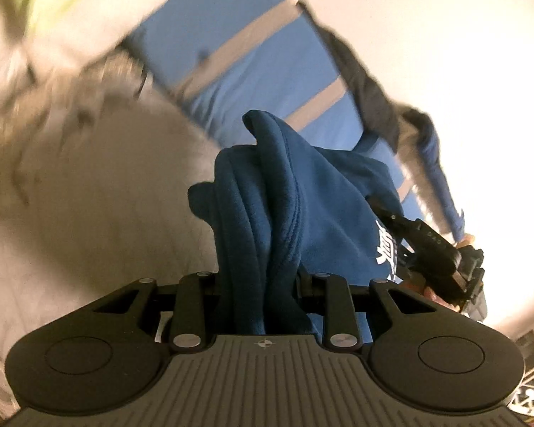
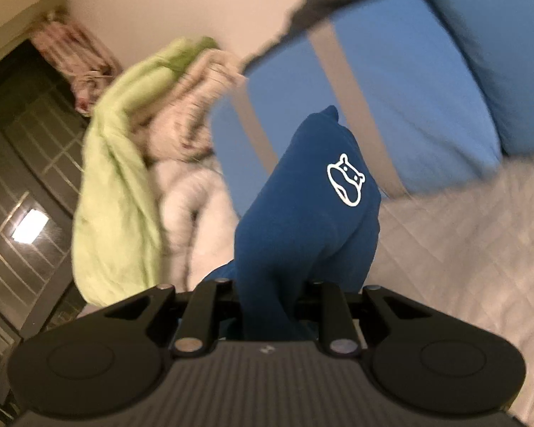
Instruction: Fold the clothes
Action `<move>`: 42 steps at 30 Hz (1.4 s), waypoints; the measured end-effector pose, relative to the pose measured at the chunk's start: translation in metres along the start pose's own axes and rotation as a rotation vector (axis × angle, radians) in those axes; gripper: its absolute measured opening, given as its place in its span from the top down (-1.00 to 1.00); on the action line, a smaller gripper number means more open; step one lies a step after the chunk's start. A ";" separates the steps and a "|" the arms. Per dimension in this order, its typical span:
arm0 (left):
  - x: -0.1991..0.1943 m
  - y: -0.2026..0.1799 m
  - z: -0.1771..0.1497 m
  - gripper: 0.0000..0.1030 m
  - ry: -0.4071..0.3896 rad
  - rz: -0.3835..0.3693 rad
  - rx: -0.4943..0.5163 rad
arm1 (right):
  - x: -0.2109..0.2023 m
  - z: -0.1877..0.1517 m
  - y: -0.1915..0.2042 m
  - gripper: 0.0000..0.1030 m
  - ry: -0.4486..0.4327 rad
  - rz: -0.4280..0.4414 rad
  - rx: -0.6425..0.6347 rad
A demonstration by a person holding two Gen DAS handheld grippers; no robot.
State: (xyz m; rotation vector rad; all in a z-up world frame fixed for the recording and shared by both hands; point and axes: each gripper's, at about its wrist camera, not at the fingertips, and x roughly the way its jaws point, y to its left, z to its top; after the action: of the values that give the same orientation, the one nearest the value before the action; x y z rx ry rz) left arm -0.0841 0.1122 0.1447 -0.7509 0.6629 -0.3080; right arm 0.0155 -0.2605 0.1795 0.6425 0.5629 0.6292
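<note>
A dark blue fleece garment (image 1: 284, 195) hangs bunched up between both grippers. In the left wrist view my left gripper (image 1: 263, 284) is shut on a thick fold of it, and the fabric hides the fingertips. A white printed logo (image 1: 386, 249) shows on the cloth at the right. There my right gripper (image 1: 434, 252), held by a hand, has its tip at the same garment. In the right wrist view my right gripper (image 2: 270, 284) is shut on the blue garment (image 2: 302, 220), which rises in a peak with a white hippo logo (image 2: 345, 179).
A white quilted bed cover (image 2: 462, 249) lies below. Blue bedding with grey stripes (image 1: 267, 60) and a blue pillow (image 2: 480, 53) lie behind. A green blanket (image 2: 117, 195) and a pale clothes pile (image 2: 192, 128) sit left. A dark panelled door (image 2: 25, 178) is further left.
</note>
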 end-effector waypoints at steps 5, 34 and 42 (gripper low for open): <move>0.022 0.004 0.050 -0.15 -0.156 0.124 0.172 | 0.036 0.042 0.025 0.52 -0.056 0.008 -0.116; -0.018 -0.052 0.027 -0.42 -0.157 0.437 0.373 | -0.046 0.027 -0.010 -1.00 0.012 -0.462 -0.309; -0.066 -0.078 0.054 -0.42 -0.229 0.408 0.348 | -0.148 0.073 -0.003 -1.00 -0.119 -0.495 -0.312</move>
State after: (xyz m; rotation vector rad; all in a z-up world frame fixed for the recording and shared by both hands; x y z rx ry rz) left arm -0.1007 0.1177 0.2584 -0.2995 0.5123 0.0394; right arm -0.0366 -0.3906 0.2672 0.2281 0.4756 0.2016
